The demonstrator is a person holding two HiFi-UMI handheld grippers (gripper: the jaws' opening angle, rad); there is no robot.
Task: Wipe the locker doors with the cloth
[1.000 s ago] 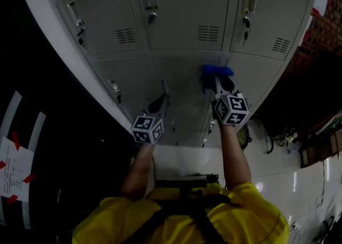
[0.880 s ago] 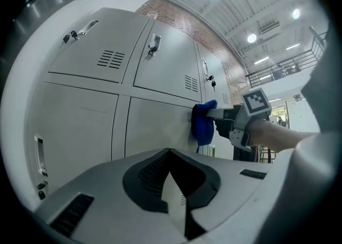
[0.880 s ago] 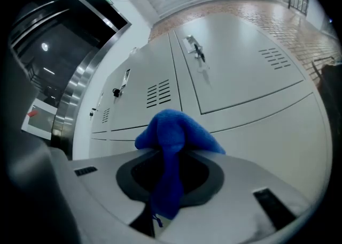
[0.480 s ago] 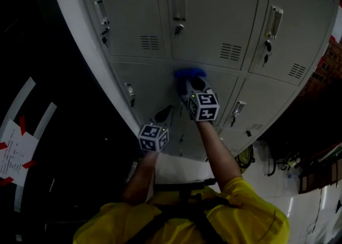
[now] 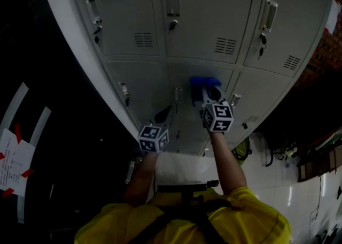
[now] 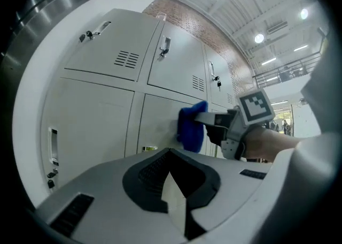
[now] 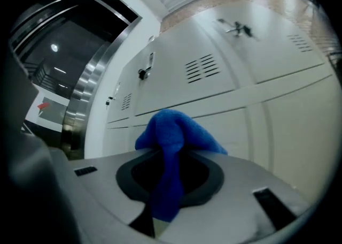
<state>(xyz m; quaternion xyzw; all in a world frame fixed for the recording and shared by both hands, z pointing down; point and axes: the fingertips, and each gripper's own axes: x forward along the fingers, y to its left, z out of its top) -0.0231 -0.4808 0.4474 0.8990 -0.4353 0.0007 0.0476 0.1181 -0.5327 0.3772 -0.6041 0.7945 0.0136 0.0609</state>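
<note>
right claw (image 5: 207,92) clamped on blue cloth (image 5: 204,82), wad against middle lower locker door (image 5: 184,74) near its top | left claw (image 6: 173,197) closed, empty, hanging low-left off the door | step: wiping | I'd press flat and even, overlap strokes, steer round the handle (image 5: 177,94), grip tight so cloth doesn't slip

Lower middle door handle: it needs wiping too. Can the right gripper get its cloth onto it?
Probably yes: the right gripper holds the cloth on that same door beside the handle, nothing between.
</note>
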